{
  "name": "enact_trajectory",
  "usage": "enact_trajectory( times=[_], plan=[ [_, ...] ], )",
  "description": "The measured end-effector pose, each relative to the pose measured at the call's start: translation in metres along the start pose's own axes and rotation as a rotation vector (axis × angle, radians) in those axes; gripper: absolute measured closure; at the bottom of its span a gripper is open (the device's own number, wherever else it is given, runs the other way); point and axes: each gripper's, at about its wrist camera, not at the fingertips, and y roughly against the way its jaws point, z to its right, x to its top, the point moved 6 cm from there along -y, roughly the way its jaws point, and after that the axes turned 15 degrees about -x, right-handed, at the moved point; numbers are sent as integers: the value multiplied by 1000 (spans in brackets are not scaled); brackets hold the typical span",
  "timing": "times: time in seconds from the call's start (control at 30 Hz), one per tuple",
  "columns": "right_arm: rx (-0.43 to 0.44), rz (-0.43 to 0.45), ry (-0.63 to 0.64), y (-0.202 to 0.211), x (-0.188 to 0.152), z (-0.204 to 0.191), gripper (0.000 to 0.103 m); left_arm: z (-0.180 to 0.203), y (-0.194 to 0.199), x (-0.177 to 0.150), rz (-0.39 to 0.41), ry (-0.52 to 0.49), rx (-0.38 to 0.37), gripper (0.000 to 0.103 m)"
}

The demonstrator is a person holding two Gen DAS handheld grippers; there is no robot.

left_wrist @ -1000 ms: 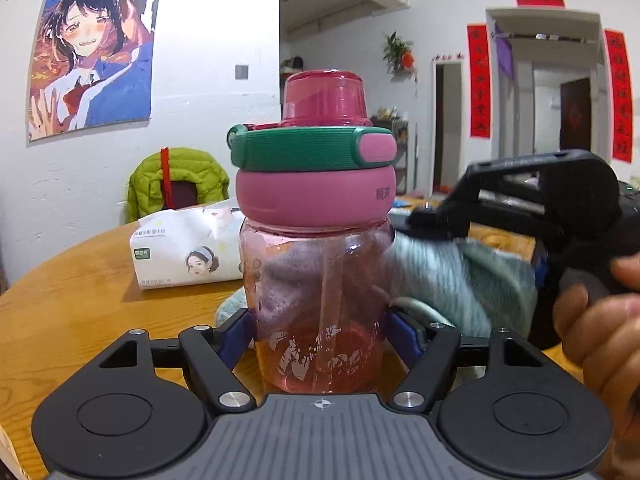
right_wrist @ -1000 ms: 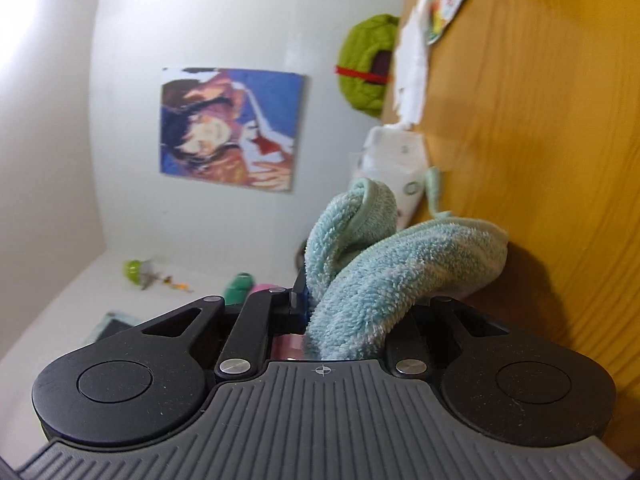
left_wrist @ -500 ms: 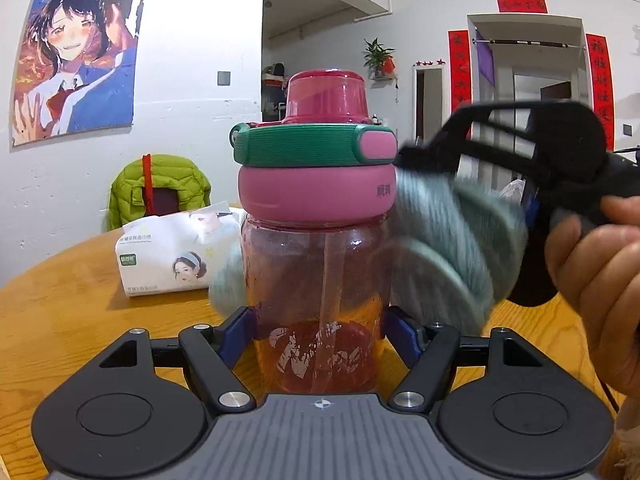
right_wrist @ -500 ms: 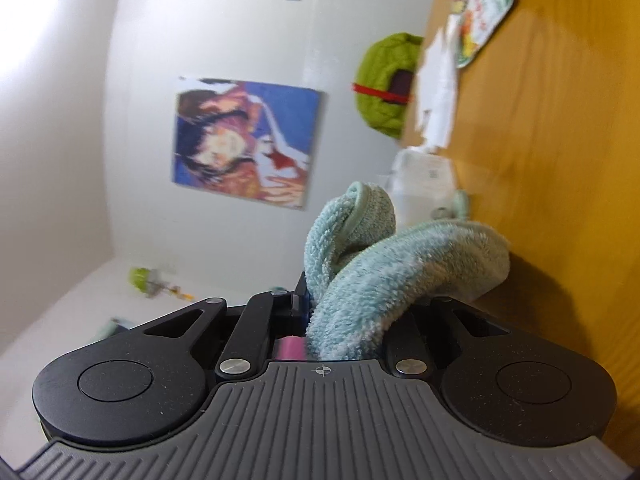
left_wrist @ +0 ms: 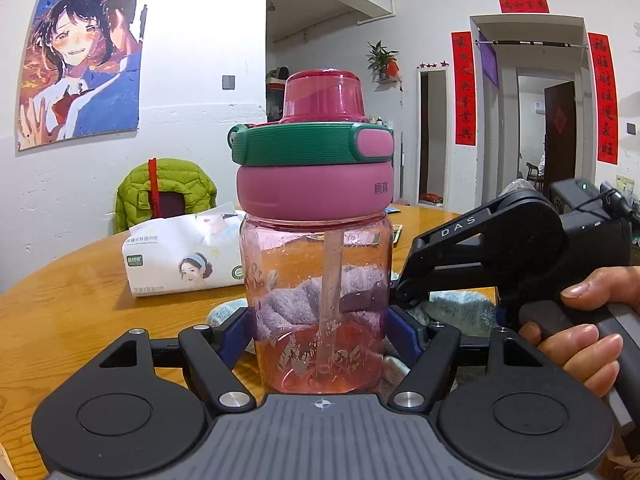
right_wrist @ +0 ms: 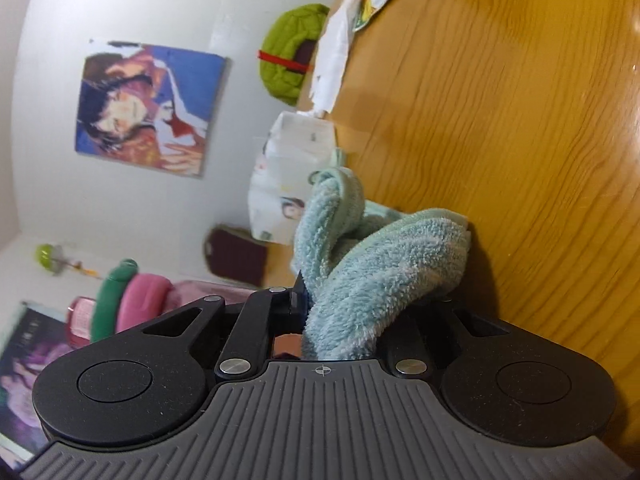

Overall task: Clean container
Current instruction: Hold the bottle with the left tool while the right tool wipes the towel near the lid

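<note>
Pink translucent plastic drinking bottle (left_wrist: 318, 300), one, upright on the round wooden table (left_wrist: 72, 300) near its close edge; pink screw collar printed with two small characters, green ribbed flip lid, clear pink cap, one straw inside. Left tool (left_wrist: 320, 340): one, its blue pads clamped on the bottle's lower body. Right tool (right_wrist: 340, 304): one, lettered "DAS" on its arm, pinched together on one fluffy pale-teal cloth (right_wrist: 372, 272), which lies against the bottle's far and right side. One hand (left_wrist: 584, 336) grips the right tool's handle. One white tissue pack (left_wrist: 180, 256) with a printed portrait, behind the bottle, toward the table's far edge. One green puffer jacket (left_wrist: 166, 188) beyond the table. One anime poster (left_wrist: 80, 64) on the wall. Three red paper banners (left_wrist: 602, 96) with Chinese characters frame the doorway.
</note>
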Motion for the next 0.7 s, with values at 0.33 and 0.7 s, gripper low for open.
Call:
enact_trajectory(
  times=[0.33,0.7],
  plan=[
    [47,192,141,32,6,-23,87,14,12,3,-35,-17,120,10],
    [206,77,26,27,3,-23,87,21,8,-3,-50,-45,63,17]
  ],
)
